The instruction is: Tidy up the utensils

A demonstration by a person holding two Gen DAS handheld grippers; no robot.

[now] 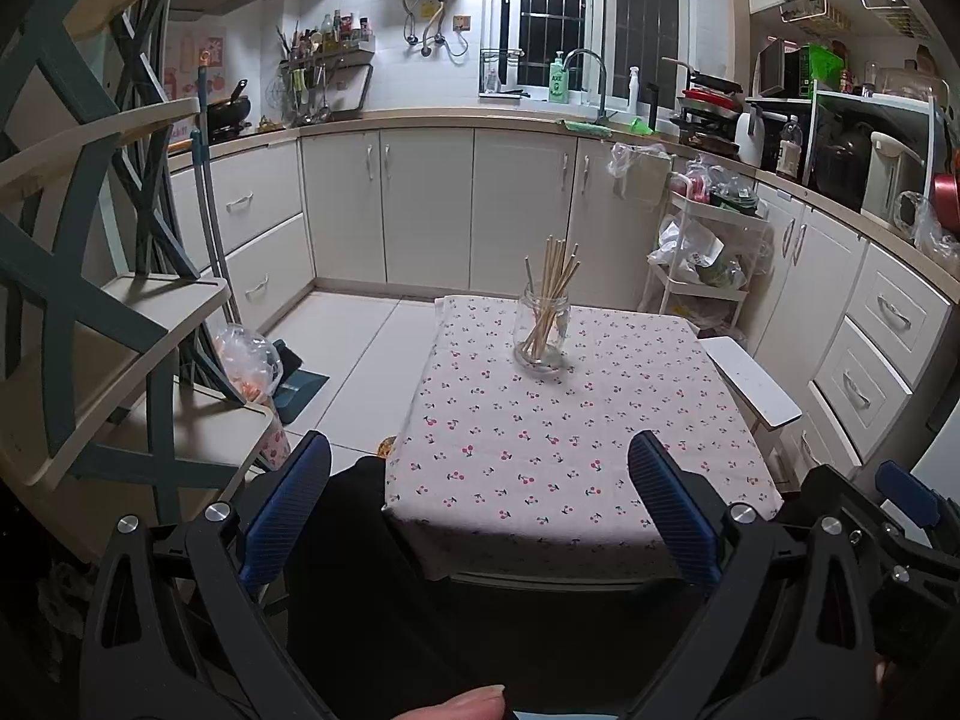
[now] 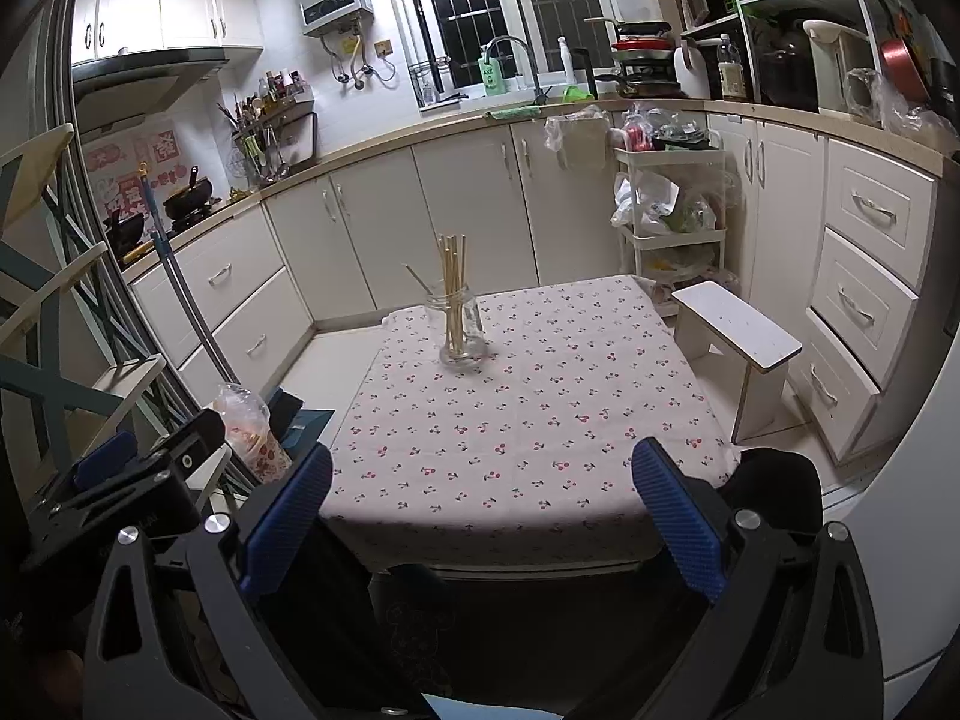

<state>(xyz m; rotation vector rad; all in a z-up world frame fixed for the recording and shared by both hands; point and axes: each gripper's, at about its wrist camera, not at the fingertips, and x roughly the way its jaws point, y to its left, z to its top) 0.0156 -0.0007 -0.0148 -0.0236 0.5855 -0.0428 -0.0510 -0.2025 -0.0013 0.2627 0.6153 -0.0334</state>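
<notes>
Both the left hand-held gripper and the right hand-held gripper hover before the table's near edge, jaws wide apart and empty. The jar of chopsticks stands upright near the far edge, well apart from both.

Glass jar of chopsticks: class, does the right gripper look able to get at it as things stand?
Probably yes. The right gripper has open, empty jaws, and only bare tablecloth lies before the glass jar.
</notes>
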